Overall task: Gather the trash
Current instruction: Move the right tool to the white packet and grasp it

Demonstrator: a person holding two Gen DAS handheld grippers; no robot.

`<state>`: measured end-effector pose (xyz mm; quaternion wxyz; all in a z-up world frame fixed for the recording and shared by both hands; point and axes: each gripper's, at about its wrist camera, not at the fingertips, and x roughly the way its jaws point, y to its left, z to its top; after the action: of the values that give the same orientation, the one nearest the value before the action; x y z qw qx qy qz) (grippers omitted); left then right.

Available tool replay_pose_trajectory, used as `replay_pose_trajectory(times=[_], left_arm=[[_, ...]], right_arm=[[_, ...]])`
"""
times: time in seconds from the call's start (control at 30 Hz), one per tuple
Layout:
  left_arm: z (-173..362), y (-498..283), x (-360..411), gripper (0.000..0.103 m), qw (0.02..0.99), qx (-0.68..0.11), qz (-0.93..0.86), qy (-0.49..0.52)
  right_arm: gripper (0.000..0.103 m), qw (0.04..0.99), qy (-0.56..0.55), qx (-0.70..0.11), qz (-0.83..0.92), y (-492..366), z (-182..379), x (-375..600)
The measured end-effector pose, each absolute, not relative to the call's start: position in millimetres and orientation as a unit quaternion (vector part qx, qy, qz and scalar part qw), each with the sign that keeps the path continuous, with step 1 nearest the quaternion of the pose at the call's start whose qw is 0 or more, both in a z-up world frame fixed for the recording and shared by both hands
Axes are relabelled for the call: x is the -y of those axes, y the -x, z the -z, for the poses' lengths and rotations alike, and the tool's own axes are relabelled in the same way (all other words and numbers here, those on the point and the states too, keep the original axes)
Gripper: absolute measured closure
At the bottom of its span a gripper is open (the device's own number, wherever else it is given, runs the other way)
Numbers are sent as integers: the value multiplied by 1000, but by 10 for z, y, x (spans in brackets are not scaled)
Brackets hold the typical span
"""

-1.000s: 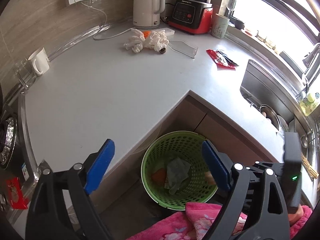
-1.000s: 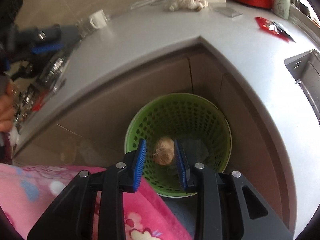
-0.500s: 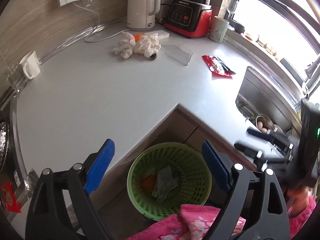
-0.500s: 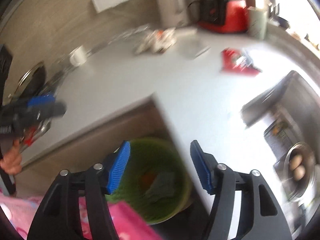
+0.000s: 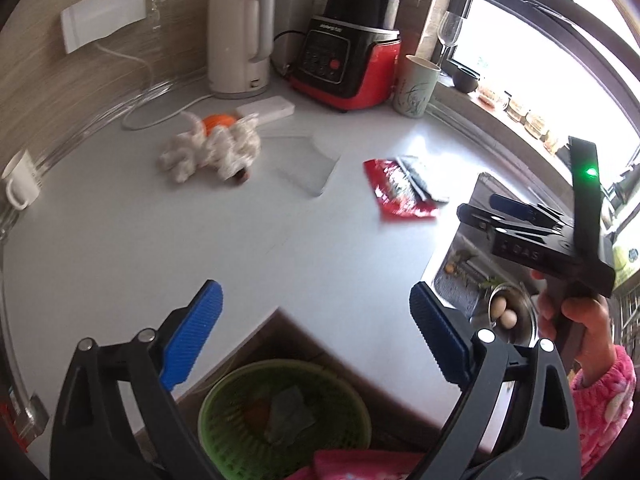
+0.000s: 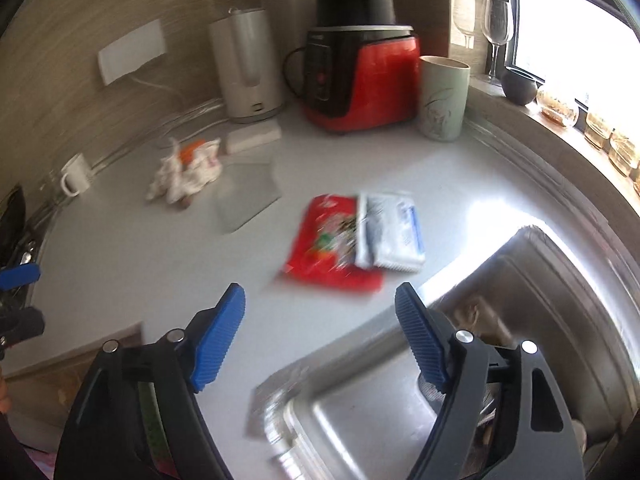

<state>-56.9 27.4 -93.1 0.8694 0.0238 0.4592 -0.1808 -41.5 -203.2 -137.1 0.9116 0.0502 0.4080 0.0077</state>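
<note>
A red snack wrapper [image 6: 332, 246] lies on the white counter [image 6: 140, 256] with a white and blue packet [image 6: 390, 232] partly on it; both lie just ahead of my open, empty right gripper [image 6: 320, 332]. The wrapper also shows in the left wrist view [image 5: 396, 190]. A crumpled white tissue heap with an orange piece [image 5: 212, 150] and a clear plastic sheet [image 5: 306, 164] lie further back. My left gripper [image 5: 316, 338] is open and empty, above the green basket [image 5: 224, 412] that holds trash on the floor. The right gripper also shows in the left wrist view [image 5: 508, 210].
A steel sink [image 6: 460, 360] is at the right, with a bowl of eggs [image 5: 506, 316] in it. A white kettle [image 5: 238, 44], red blender [image 5: 352, 60], green cup [image 5: 414, 86] and wine glasses [image 6: 496, 20] stand at the back. A white mug [image 5: 20, 180] stands at the left.
My right gripper dropped a brownish ball into the basket, opened wide, and rose over the counter toward the red wrapper. My left gripper rose and stayed open.
</note>
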Motion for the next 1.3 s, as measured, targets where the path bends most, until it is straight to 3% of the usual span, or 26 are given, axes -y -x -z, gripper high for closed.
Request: replay_pose_trajectory(times=[0.33, 0.8, 0.87, 1.0, 1.1, 1.2, 1.3], left_arm=[[952, 168, 402, 8, 869, -459, 181, -41], [1172, -22, 845, 8, 857, -483, 167, -69], [1198, -53, 882, 8, 854, -487, 166, -70], [1255, -126, 975, 8, 850, -495, 163, -78], [1294, -169, 1045, 8, 847, -500, 164, -83], [1333, -227, 1124, 8, 843, -504, 167, -83], [1369, -301, 1228, 8, 843, -503, 173, -85]], right_arm=[[17, 904, -52, -425, -11, -147, 1639, 2495], [16, 881, -61, -469, -19, -700, 2163, 2786], [21, 882, -52, -468, -21, -709, 2171, 2788], [49, 885, -7, -466, -5, -733, 2173, 2767], [60, 886, 8, -463, -6, -727, 2178, 2762], [83, 890, 7, -456, -2, -720, 2165, 2796], [87, 892, -34, -451, -7, -728, 2125, 2927]])
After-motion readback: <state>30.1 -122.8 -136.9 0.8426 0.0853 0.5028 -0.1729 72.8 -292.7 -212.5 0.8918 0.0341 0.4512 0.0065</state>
